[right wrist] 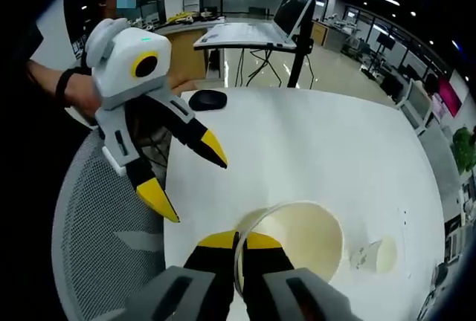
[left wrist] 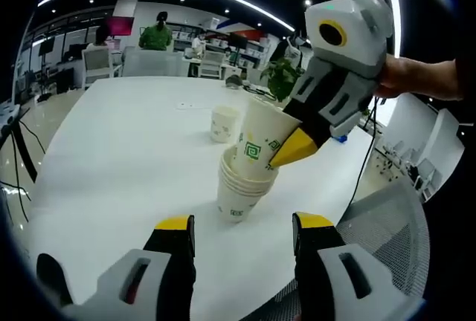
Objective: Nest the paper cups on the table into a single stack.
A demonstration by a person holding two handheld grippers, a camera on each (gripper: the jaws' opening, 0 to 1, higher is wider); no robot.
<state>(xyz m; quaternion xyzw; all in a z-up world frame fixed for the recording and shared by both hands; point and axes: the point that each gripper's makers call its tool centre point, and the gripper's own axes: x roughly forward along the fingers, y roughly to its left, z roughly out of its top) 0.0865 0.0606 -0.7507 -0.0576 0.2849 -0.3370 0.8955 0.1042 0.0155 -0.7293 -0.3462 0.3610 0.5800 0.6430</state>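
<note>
Right tongs (left wrist: 291,150) pinching cup (left wrist: 259,145) over stack (left wrist: 239,191), left tongs (left wrist: 242,235) open; could tip stack if tilted

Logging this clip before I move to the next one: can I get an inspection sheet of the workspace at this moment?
Surface: white table, bare across most of its top.
Job's things: stack of paper cups standing near the table's near edge; green-printed cup held tilted over the stack's mouth, not yet seated; lone cup standing apart farther back.
Clutter: black mouse on the table's far edge in the right gripper view.
Grippers: right tool shut on the printed cup's rim; left tool open, holding nothing, short of the stack.
Cables: black cables hanging off the table's side.
Surroundings: open office, mesh chair, potted plant, laptop on a stand, person in green.
</note>
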